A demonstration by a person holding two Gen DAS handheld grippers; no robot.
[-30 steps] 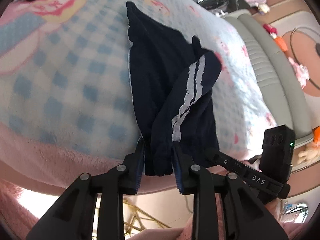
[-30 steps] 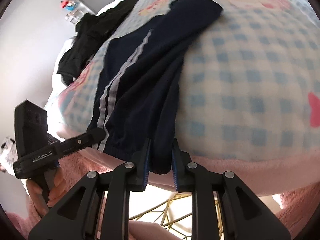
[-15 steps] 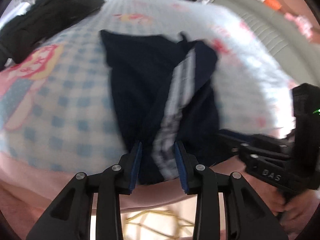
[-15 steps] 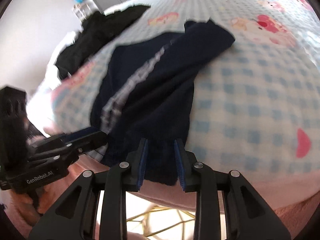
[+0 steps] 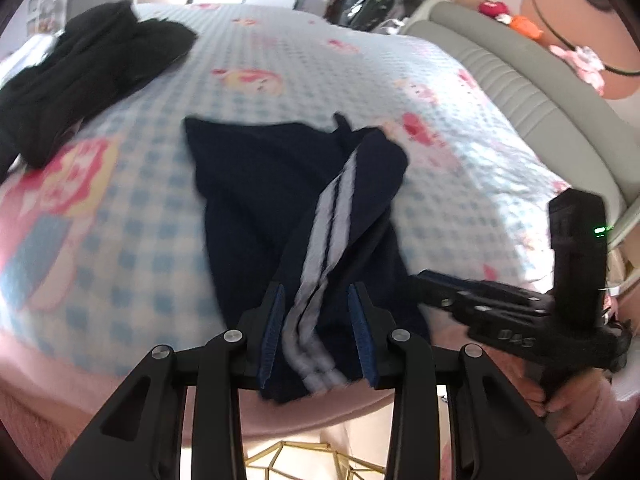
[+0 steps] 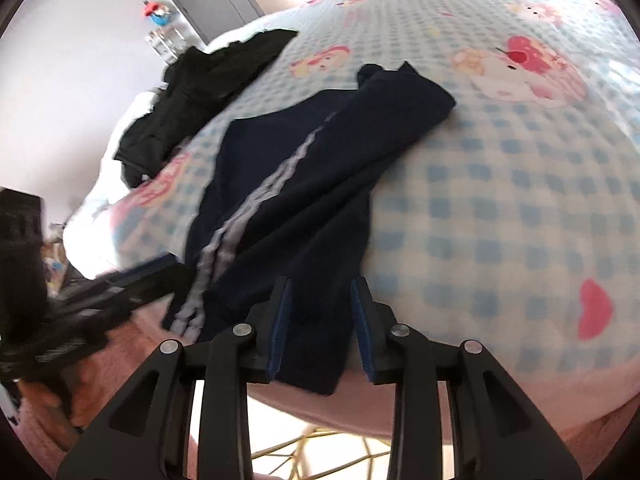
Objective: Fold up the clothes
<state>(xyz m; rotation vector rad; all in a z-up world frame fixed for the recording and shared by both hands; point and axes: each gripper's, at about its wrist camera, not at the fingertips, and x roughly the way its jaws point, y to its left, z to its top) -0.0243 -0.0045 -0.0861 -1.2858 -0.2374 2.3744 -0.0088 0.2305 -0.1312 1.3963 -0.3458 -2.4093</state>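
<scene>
Navy trousers (image 5: 304,200) lie on the bed (image 5: 120,240), near hem between each spread tool (image 5: 318,328) (image 6: 320,326).

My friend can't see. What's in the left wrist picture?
Dark navy trousers with white side stripes lie on a blue-checked cartoon blanket, their near end between the open left gripper. The right gripper reaches in; black clothes lie behind.

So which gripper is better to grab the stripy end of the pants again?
Probably the left gripper. The white stripes of the navy pants run right between its open fingers. The right gripper, also open, straddles plain navy cloth, with the stripes off to its left.
</scene>
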